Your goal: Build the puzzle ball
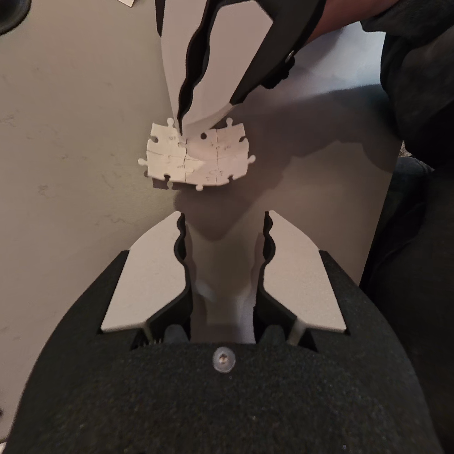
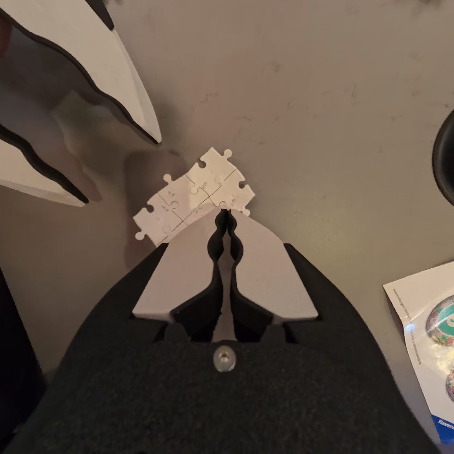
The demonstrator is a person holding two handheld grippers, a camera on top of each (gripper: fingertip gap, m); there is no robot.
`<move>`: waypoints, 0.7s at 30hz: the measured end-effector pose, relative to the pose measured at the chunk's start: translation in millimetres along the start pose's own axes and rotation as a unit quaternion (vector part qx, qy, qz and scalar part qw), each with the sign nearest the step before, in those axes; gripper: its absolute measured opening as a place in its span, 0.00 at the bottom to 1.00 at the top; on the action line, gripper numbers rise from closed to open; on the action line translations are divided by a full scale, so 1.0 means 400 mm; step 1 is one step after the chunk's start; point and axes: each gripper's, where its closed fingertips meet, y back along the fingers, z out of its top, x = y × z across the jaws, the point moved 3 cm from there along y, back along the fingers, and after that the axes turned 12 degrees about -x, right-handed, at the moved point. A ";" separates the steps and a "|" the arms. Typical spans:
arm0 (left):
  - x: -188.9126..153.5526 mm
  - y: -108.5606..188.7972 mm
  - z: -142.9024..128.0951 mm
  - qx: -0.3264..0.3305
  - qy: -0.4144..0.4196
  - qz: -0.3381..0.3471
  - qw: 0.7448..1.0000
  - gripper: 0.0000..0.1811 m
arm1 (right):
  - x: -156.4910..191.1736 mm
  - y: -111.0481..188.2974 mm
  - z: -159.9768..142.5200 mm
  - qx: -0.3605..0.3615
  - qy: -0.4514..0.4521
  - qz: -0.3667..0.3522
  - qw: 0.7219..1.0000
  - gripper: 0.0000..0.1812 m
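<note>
A curved white section of several joined puzzle pieces [image 1: 196, 157] shows its blank back with small pencilled marks. Its shadow on the grey table [image 1: 61, 122] suggests it is held slightly above the surface. My right gripper [image 2: 226, 212] is shut on one edge of the section [image 2: 196, 196]. In the left wrist view it comes down from the top [image 1: 180, 132]. My left gripper [image 1: 224, 215] is open and empty, a short way in front of the section's near edge. In the right wrist view it shows at upper left [image 2: 120, 172], apart from the section.
A printed leaflet [image 2: 422, 324] with colourful ball pictures lies at the right on the table. A dark round object [image 2: 444, 169] sits at the right edge. A person's dark sleeve [image 1: 417, 98] fills the right side. A dark object [image 1: 12, 17] is at top left.
</note>
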 end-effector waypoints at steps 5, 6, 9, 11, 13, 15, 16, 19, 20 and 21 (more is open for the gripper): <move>-0.001 -0.002 -0.002 0.002 -0.001 -0.002 1.000 0.33 | 0.001 -0.008 -0.006 0.017 0.005 0.002 1.000 0.00; -0.002 -0.003 -0.001 0.002 -0.001 -0.002 1.000 0.33 | 0.001 -0.008 -0.006 0.018 0.005 0.002 1.000 0.00; -0.003 -0.003 -0.001 0.002 -0.002 -0.002 1.000 0.33 | 0.002 -0.008 -0.006 0.024 0.005 0.002 1.000 0.00; -0.003 -0.002 -0.001 0.001 -0.002 -0.003 1.000 0.33 | 0.001 -0.009 -0.005 0.030 0.004 0.004 1.000 0.00; -0.005 -0.002 0.000 0.001 -0.002 -0.003 1.000 0.33 | 0.001 -0.009 -0.005 0.033 0.000 0.004 0.999 0.00; -0.006 -0.001 0.001 0.001 -0.003 -0.002 1.000 0.33 | 0.002 -0.009 -0.004 0.036 0.007 -0.002 0.999 0.00; -0.007 -0.001 0.001 0.001 -0.004 -0.002 1.000 0.33 | 0.002 -0.009 -0.003 0.037 0.007 -0.004 0.999 0.00; -0.009 -0.001 0.001 0.001 -0.005 -0.002 1.000 0.33 | 0.006 -0.008 0.002 0.032 -0.003 0.004 0.999 0.00; -0.009 -0.002 0.001 0.001 -0.005 -0.002 1.000 0.33 | 0.011 -0.006 0.010 0.020 -0.005 0.008 1.000 0.00; -0.010 -0.002 0.001 0.001 -0.005 -0.002 1.000 0.33 | 0.016 -0.003 0.017 0.015 -0.005 0.012 1.000 0.00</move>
